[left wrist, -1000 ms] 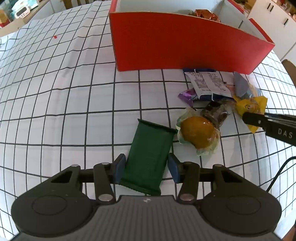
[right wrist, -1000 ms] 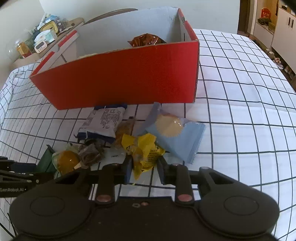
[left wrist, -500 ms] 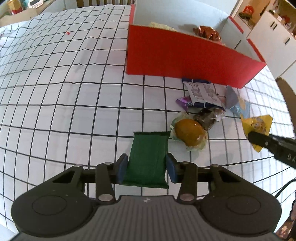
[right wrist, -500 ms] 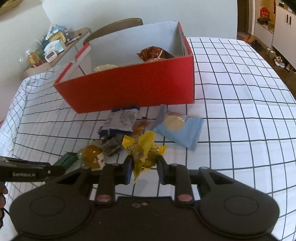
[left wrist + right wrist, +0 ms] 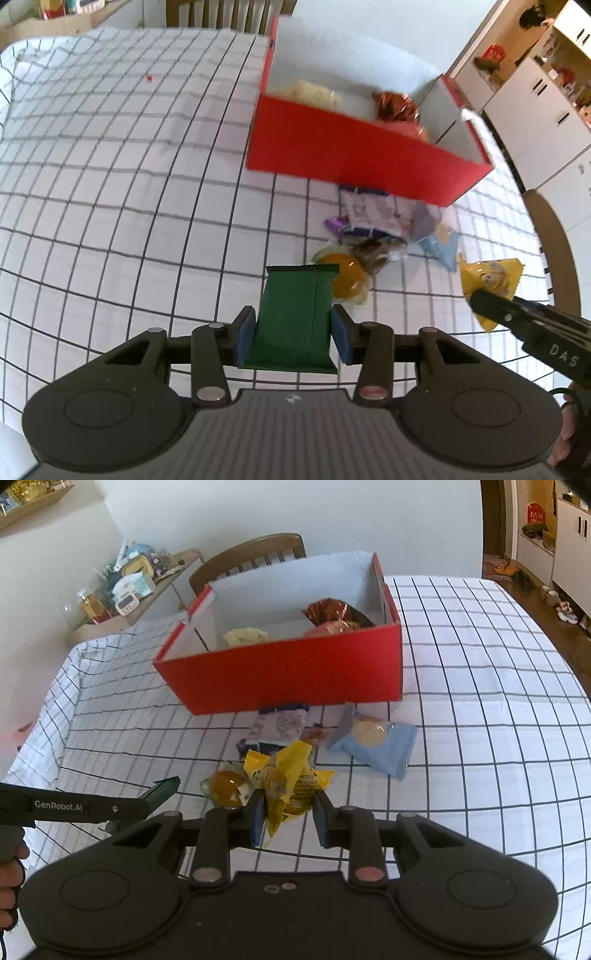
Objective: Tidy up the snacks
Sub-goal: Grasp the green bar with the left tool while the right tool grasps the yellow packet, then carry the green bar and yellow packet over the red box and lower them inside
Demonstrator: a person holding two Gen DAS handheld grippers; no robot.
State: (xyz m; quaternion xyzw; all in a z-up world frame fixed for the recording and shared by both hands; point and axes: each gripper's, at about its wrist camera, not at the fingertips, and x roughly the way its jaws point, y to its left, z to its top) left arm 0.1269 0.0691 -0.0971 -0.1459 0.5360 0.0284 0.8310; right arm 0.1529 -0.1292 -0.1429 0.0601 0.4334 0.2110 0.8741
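Matt cardboard box (image 5: 295, 672), cloth tablecloth (image 5: 480, 664), seemingly matt green wrapper (image 5: 291, 317)

The left tongs (image 5: 122, 806) read "GenRobot.AI"; the right tongs (image 5: 491, 301) read "DAS".

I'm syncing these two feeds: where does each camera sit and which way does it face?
Left wrist: on the left tool, facing steeply down at its green packet; the right tool shows.
Right wrist: on the right tool, facing its yellow packet; the left tool and a hand show.
Shared: the red box.
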